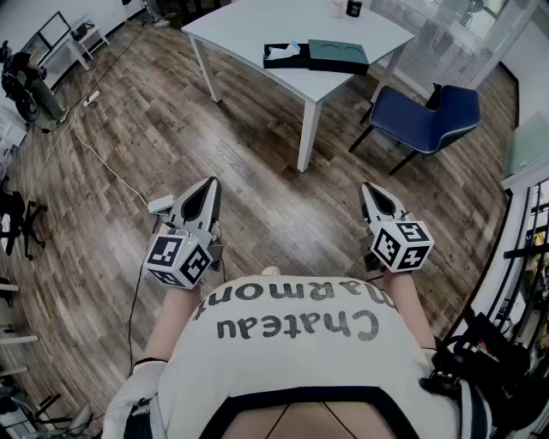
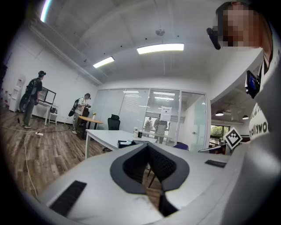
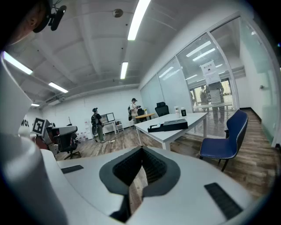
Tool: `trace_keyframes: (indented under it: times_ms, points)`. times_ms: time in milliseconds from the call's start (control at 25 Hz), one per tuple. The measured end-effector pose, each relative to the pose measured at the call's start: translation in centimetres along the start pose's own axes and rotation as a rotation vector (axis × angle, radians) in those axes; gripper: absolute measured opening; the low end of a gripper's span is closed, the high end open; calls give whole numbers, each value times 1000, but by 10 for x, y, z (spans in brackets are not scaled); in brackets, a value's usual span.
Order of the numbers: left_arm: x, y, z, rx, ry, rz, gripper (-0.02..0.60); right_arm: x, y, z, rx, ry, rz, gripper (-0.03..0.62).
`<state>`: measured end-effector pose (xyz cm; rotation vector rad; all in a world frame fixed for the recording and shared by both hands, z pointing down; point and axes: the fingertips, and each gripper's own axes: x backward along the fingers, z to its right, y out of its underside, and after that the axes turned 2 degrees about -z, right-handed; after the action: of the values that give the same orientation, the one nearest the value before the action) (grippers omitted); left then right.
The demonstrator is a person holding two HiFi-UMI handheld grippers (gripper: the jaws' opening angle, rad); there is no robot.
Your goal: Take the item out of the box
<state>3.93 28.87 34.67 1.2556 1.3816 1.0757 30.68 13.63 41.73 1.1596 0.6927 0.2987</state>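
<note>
Both hands low, well back from the desk (image 1: 249,26). L gripper (image 1: 209,182): jaws pressed together, nothing btwn them. R gripper (image 1: 369,187): same, tips closed, empty, nose dipped a bit toward the wood floor (image 1: 257,206). Black box (image 1: 279,62) sits open near the desk's front corner w/ a pale item (image 1: 290,50) inside. A dark green piece (image 1: 338,55) lies just beside it on the right. Blue chair (image 1: 429,116) stands near that corner.
</note>
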Motion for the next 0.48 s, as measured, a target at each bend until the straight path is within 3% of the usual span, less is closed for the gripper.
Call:
trace_keyframes:
  times_ms: [480]
  points:
    - [0, 1, -30, 36, 8, -3, 9, -25, 0, -15, -31, 5, -5, -1]
